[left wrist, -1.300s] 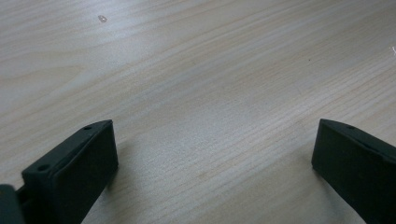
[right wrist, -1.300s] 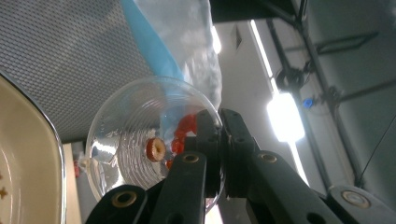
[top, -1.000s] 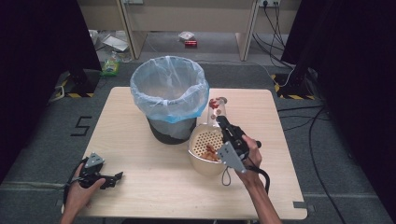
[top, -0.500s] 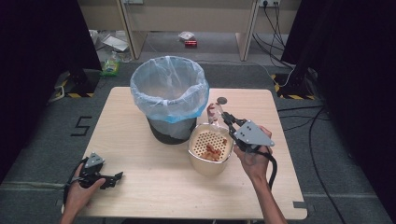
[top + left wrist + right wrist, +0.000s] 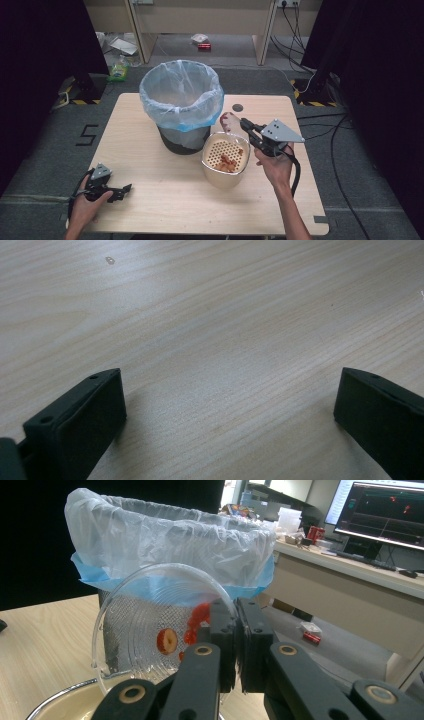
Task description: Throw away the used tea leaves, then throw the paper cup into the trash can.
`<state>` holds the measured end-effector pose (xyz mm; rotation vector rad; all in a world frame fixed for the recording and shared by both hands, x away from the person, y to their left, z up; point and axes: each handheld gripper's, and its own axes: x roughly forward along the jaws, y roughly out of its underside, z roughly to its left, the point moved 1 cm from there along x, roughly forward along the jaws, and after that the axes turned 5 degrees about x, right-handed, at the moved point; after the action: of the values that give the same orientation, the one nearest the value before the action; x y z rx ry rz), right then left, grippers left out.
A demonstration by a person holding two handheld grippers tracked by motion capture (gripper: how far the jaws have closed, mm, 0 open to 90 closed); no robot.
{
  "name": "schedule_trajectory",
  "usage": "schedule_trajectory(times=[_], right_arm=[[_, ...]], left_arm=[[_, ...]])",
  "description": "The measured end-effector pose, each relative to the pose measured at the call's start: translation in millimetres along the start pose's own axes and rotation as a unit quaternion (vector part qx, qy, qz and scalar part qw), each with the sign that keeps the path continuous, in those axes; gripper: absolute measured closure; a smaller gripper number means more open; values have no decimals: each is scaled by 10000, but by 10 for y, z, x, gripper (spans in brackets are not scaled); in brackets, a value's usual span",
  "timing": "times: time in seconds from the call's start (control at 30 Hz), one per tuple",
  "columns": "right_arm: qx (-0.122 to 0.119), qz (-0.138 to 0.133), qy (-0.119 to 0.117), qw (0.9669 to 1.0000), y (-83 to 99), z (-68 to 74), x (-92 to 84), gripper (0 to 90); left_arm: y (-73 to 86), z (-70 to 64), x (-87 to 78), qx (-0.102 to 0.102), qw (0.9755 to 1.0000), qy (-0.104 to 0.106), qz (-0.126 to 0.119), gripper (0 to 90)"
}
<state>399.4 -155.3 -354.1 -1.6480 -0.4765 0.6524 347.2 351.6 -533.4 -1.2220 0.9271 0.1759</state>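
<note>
Since a second ago the right tongs have lifted the clear plate off the bowl, tipping it upright. Left tongs rest released on the desk. Right of them: one bin, one bowl, one plate clenched edgewise. Tilt it steadily; slices cling.
</note>
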Motion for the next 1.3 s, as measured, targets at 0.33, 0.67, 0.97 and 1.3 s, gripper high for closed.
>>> schedule_trajectory(times=[0.33, 0.67, 0.97, 1.3], right_arm=[[105, 5, -21, 9999, -69, -41, -40, 872], [125, -161, -68, 9998, -226, -105, -76, 871], [-249, -426, -167, 9986, -872, -75, -60, 871], [-612, -464, -406, 9962, -1420, 114, 439, 871]], left_arm=[[0, 1, -1, 7, 10000, -2, 8, 0], [0, 0, -1, 6, 10000, -4, 8, 0], [0, -1, -1, 0, 10000, -8, 4, 0], [0, -2, -1, -3, 10000, -9, 3, 0]])
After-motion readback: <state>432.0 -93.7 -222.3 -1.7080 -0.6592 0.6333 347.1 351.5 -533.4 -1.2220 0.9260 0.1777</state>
